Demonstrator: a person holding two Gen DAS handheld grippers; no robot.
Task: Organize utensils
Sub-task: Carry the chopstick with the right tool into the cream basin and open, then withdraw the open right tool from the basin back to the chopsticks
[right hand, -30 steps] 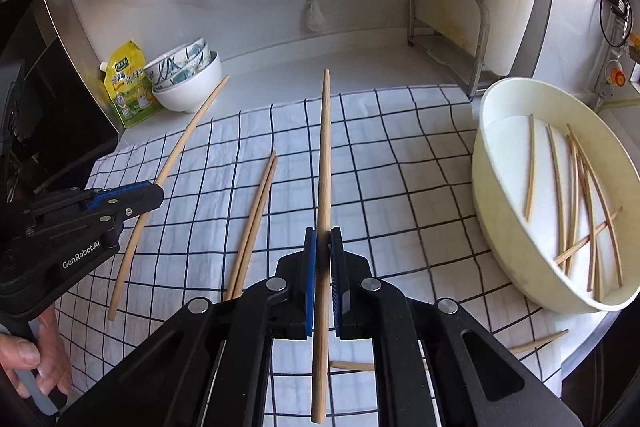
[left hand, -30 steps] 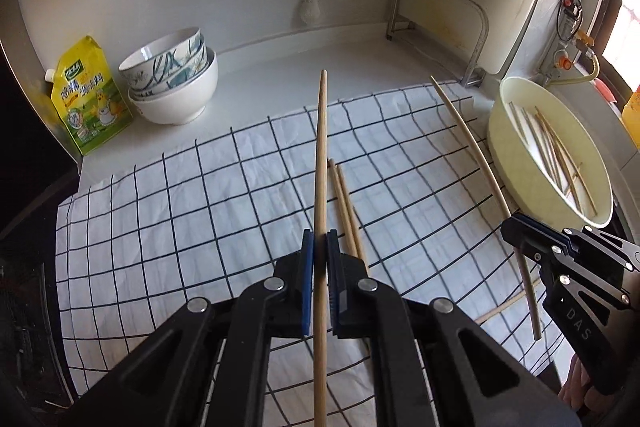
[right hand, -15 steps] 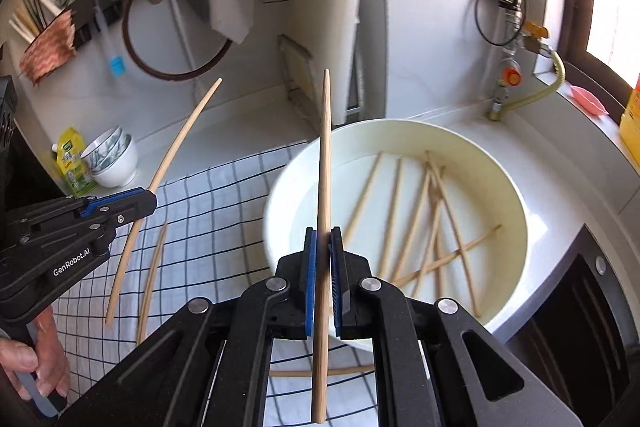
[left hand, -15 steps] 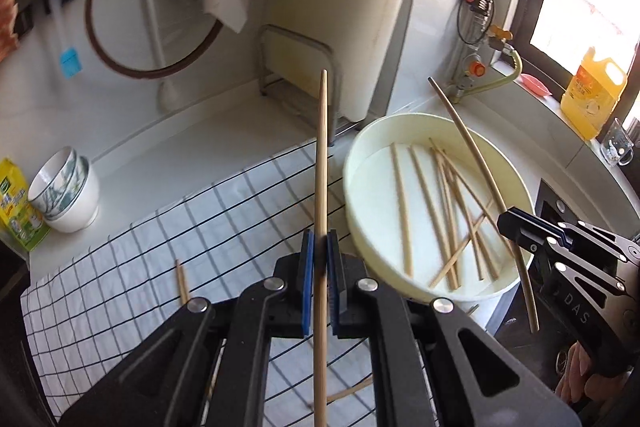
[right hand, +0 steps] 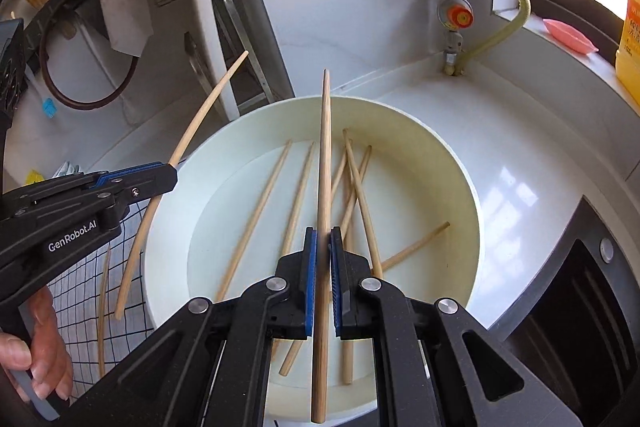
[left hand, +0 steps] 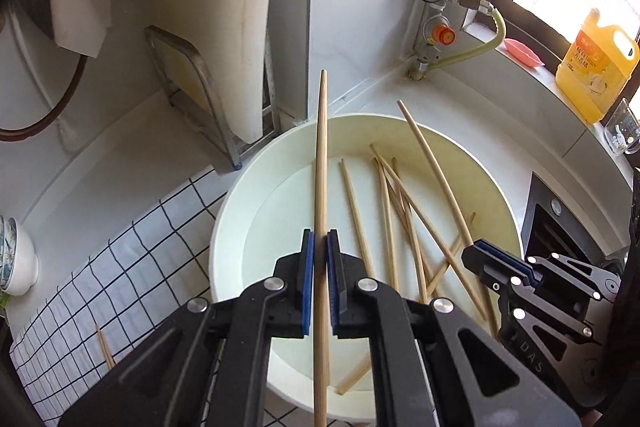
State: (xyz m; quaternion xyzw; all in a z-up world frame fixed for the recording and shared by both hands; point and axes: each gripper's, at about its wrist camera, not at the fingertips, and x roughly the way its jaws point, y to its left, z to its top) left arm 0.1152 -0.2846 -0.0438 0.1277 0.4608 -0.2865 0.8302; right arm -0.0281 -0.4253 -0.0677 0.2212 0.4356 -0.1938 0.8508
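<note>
Bench (left hand: 496, 115): white top that carries everything; the checked cloth (left hand: 132, 247) covers its left part.
Basin (left hand: 240, 211): a big cream round bowl on the bench, right of the cloth, already holding a loose pile of chopsticks (right hand: 296, 203) that cross one another.
Checked cloth: a few chopsticks are still on it, one showing at the near left of the left view (left hand: 105, 347).
Left hand-held gripper (left hand: 320, 281): pinched narrow on one chopstick (left hand: 321, 163), which points away and down over the left half of the basin, its far tip past the far rim.
Right hand-held gripper (right hand: 323, 281): likewise clamped on its own chopstick (right hand: 326, 147), held over the middle of the basin, above the pile.
Pose: both tools slope steeply downward, side by side, well clear of the basin floor; a hand (right hand: 40, 355) grips the left tool's handle.
Step in hand: dropping both sticks into the basin, by my reading.
Doing it well: lower the far tips inside the rim first, especially the left one, then open, so that neither stick bounces off the wall onto the bench. Laying them along the pile would keep it tidier.
</note>
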